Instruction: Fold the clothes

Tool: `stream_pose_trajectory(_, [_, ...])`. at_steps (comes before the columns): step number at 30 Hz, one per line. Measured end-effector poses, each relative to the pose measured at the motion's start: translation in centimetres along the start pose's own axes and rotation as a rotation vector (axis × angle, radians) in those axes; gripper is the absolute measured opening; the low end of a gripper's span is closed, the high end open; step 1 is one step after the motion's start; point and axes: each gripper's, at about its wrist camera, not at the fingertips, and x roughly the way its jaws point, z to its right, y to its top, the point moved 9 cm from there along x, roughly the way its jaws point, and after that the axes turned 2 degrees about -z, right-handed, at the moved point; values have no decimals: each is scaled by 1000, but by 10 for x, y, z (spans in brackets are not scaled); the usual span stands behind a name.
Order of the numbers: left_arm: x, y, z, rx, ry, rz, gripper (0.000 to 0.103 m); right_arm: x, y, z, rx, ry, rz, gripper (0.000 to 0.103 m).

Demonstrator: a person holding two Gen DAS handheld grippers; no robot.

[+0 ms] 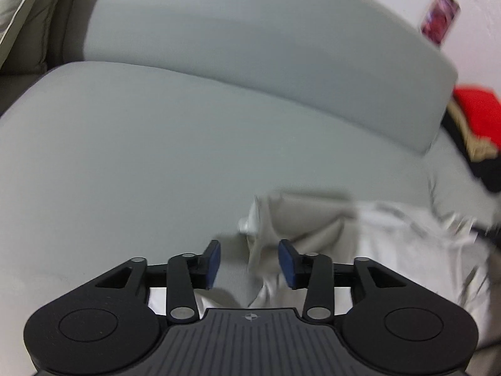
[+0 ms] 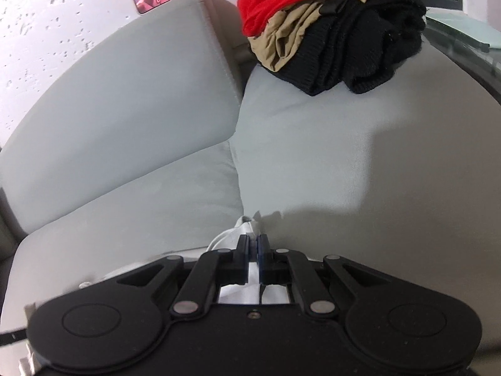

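Right holds the shirt; left free to regrip

Our right gripper (image 2: 254, 247) is pinched tight on a bunched edge of the white shirt (image 1: 391, 250), which lies rumpled on the sofa seat (image 1: 125, 172) near its front edge. Our left gripper (image 1: 249, 263) stands half open over the cloth, nothing pressed between its pads. We judge the fold goes best if we take a matching edge with the left, draw it taut and level, clear of the pile (image 2: 328, 25) at the seat's back corner.

The right tool (image 2: 256, 246) pinches white cloth (image 2: 233, 235) (sofa (image 2: 313, 156) beneath), clothes pile (image 2: 328, 31) beyond.
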Motion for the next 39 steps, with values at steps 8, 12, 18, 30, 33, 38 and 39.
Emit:
stream_pose_trajectory(8, [65, 40, 12, -26, -59, -155, 14, 6, -3, -2, 32, 10, -28, 5])
stream_pose_trajectory(12, [38, 61, 44, 107, -39, 29, 2, 3, 3, -8, 44, 17, -12, 5])
stream_pose_trajectory(18, [-52, -7, 89, 517, -10, 234, 3, -55, 3, -9, 50, 80, 77, 5])
stream_pose_trajectory(30, [-62, -96, 38, 222, -28, 21, 36, -58, -60, 39, 153, 28, -99, 6])
stream_pose_trajectory(33, [-59, -99, 62, 202, -32, 20, 37, -56, -58, 34, 150, 38, -96, 6])
stream_pose_trajectory(38, [-22, -104, 60, 124, -55, -130, 36, -53, -56, 33, 155, 54, -101, 6])
stream_pose_trajectory(39, [-18, -103, 60, 95, -66, -143, 36, -54, -56, 33, 157, 56, -102, 6])
